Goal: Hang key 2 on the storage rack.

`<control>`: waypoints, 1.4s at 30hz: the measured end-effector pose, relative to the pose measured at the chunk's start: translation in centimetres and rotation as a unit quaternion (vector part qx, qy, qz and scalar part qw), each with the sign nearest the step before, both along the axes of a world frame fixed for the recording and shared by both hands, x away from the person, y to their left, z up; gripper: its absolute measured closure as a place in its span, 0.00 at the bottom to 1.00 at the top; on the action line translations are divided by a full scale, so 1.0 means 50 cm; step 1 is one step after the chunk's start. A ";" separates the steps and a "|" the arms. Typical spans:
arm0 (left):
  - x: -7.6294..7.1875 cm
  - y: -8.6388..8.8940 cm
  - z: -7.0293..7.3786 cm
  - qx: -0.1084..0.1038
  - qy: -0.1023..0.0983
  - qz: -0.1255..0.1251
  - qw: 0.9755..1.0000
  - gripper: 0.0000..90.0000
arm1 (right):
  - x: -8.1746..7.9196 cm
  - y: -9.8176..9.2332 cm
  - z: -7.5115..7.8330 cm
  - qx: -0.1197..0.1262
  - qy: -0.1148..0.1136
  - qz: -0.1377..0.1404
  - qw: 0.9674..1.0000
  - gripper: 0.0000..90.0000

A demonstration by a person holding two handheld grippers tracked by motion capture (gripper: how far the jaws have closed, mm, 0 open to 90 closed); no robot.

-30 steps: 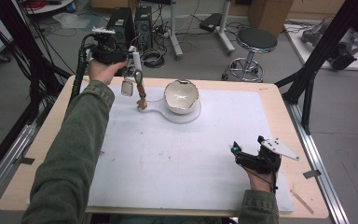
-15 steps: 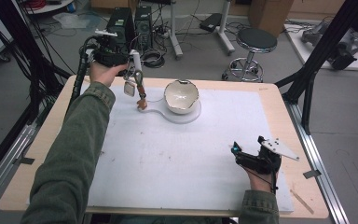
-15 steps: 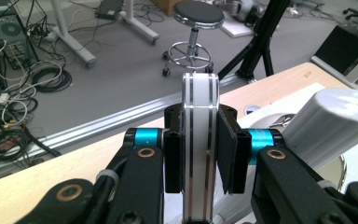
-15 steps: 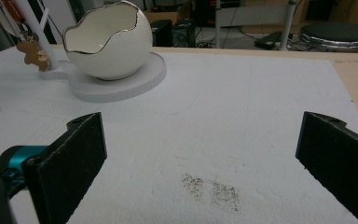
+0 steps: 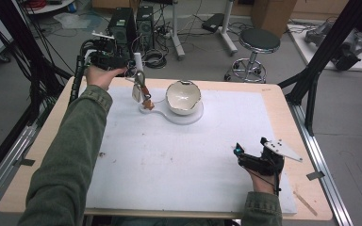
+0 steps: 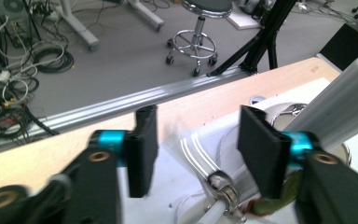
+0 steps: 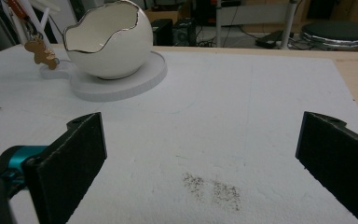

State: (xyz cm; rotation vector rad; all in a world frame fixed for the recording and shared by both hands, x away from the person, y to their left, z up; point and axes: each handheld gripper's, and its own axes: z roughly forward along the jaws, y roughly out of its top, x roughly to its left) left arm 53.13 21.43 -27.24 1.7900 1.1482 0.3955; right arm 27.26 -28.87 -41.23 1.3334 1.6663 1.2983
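Left gripper view: left gripper (image 6: pixel 193 154) jaws just opened, releasing small silver key ring with brown gingerbread charm (image 5: pixel 145 96), now hanging between and below them on white slanted stand peg (image 5: pixel 138 63). Next: withdraw straight back. Right gripper (image 7: pixel 200 158) agape, idle.

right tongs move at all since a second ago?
No. In the high view the right tongs sit at the same spot near the white mat's right edge, open, nothing between them.

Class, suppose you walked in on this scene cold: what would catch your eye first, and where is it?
A white eggshell-shaped bowl with a jagged gilt rim sits on a round white base at the table's far side. Beside it, the left gripper, jaws just opened, hovers over a small brown charm hanging from a white stand.
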 end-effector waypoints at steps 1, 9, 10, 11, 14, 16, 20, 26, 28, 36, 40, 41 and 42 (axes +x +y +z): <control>-0.001 0.002 -0.001 -0.003 0.002 0.000 1.000 0.45 | 0.000 0.000 0.000 0.000 0.001 0.001 1.000 0.01; -0.012 0.007 0.005 0.011 0.004 -0.005 1.000 0.32 | 0.001 0.000 0.000 0.000 0.002 0.001 1.000 0.01; -0.013 0.006 0.006 0.013 0.004 -0.005 1.000 0.30 | 0.001 0.000 0.000 0.001 0.003 0.000 1.000 0.01; -0.015 0.005 0.007 0.018 0.004 -0.006 1.000 0.27 | 0.001 0.000 0.000 0.001 0.003 0.000 1.000 0.01; -0.018 0.002 0.007 0.031 0.010 -0.008 0.999 0.20 | 0.001 -0.001 0.000 -0.001 0.002 0.000 1.000 0.01; -0.021 0.001 0.008 0.039 0.013 -0.007 0.999 0.17 | 0.001 -0.001 0.000 0.001 0.002 0.000 1.000 0.01; -0.027 0.000 0.013 0.044 0.015 -0.004 0.999 0.12 | 0.000 0.000 0.000 0.002 0.004 -0.001 1.000 0.01; -0.041 0.011 0.010 0.048 0.021 0.005 0.999 0.08 | 0.001 -0.001 0.000 0.001 0.002 0.000 1.000 0.01; -0.048 0.019 0.006 0.046 0.021 0.010 0.999 0.08 | 0.001 -0.001 0.000 0.001 0.002 0.001 1.000 0.01; -0.080 0.044 -0.011 0.039 0.016 0.013 0.999 0.07 | 0.001 0.001 -0.001 0.002 0.005 0.003 1.000 0.01; -0.099 0.051 -0.019 0.037 0.007 0.009 0.999 0.07 | 0.000 0.001 -0.001 0.003 0.006 0.003 1.000 0.01; -0.104 0.052 -0.021 0.037 0.006 0.008 0.999 0.07 | 0.000 0.001 -0.001 0.003 0.006 0.003 1.000 0.01; -0.108 0.054 -0.022 0.037 0.005 0.008 0.999 0.07 | 0.000 0.001 -0.001 0.001 0.006 0.004 1.000 0.01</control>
